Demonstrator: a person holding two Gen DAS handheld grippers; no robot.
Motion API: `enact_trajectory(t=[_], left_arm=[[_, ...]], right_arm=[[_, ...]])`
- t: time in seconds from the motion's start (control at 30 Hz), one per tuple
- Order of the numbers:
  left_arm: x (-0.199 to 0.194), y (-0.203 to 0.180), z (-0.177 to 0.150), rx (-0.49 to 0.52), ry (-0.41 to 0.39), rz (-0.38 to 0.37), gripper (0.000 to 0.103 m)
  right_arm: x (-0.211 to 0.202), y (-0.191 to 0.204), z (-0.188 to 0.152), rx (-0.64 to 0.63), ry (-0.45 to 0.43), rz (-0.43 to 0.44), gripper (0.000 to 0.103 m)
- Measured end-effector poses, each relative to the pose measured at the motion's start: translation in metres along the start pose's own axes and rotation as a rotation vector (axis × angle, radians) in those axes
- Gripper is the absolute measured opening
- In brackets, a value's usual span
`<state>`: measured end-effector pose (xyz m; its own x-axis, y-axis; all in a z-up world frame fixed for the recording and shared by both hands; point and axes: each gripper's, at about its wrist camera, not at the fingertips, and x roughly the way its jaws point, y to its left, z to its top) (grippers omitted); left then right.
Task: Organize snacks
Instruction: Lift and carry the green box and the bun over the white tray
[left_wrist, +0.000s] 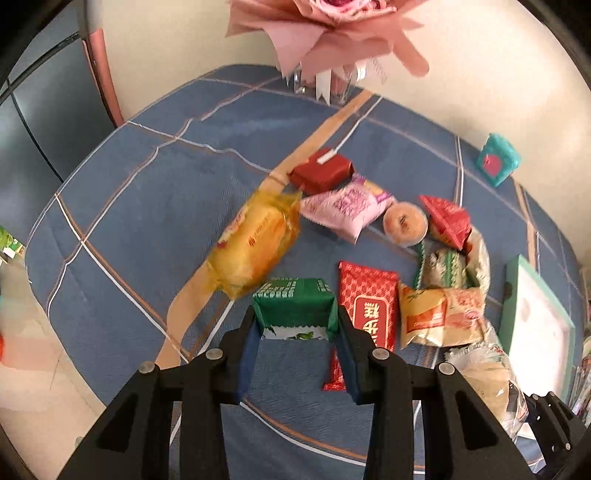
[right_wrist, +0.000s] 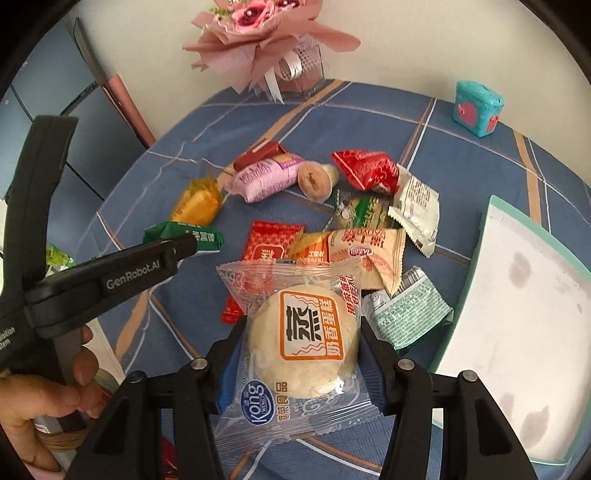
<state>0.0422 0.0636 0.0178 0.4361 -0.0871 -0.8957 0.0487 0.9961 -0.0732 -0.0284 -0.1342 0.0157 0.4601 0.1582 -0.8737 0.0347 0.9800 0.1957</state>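
Observation:
My left gripper (left_wrist: 295, 326) is shut on a green wrapped snack (left_wrist: 293, 304), held just above the blue checked tablecloth (left_wrist: 147, 192); the same gripper and green snack (right_wrist: 184, 234) show at the left of the right wrist view. My right gripper (right_wrist: 303, 332) is shut on a clear-wrapped steamed cake (right_wrist: 303, 339). A pile of snacks lies ahead: a yellow pack (left_wrist: 255, 243), a pink pack (left_wrist: 343, 210), a dark red box (left_wrist: 321, 171), a round cake (left_wrist: 404, 223), a red pack (left_wrist: 365, 310) and an orange-beige pack (left_wrist: 439, 314).
A white tray with a teal rim (right_wrist: 524, 332) lies at the right. A pink paper bouquet in a glass vase (right_wrist: 266, 48) stands at the back. A teal box (right_wrist: 476, 107) sits back right. The table's edge falls off at the left.

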Motion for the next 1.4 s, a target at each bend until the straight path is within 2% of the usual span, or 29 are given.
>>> enact_trajectory(t=[0.27, 0.7, 0.87, 1.1, 1.2, 1.4], left_arm=[[-0.011, -0.002, 0.004, -0.004, -0.066, -0.017, 0.040], [-0.016, -0.014, 0.004, 0.019, -0.095, -0.017, 0.040], [-0.027, -0.028, 0.003, 0.053, -0.132, -0.043, 0.040], [-0.047, -0.066, -0.003, 0.155, -0.189, -0.091, 0.040], [-0.049, -0.091, -0.007, 0.207, -0.187, -0.127, 0.040], [-0.052, -0.142, -0.016, 0.319, -0.184, -0.186, 0.040]], right_arm=[[-0.009, -0.003, 0.001, 0.014, -0.032, 0.015, 0.058], [-0.025, -0.020, 0.002, 0.065, -0.067, 0.032, 0.058], [-0.041, -0.037, 0.004, 0.108, -0.112, -0.006, 0.058], [-0.070, -0.096, -0.002, 0.290, -0.172, -0.087, 0.058], [-0.080, -0.130, -0.009, 0.397, -0.182, -0.107, 0.058], [-0.091, -0.192, -0.030, 0.567, -0.178, -0.225, 0.058]])
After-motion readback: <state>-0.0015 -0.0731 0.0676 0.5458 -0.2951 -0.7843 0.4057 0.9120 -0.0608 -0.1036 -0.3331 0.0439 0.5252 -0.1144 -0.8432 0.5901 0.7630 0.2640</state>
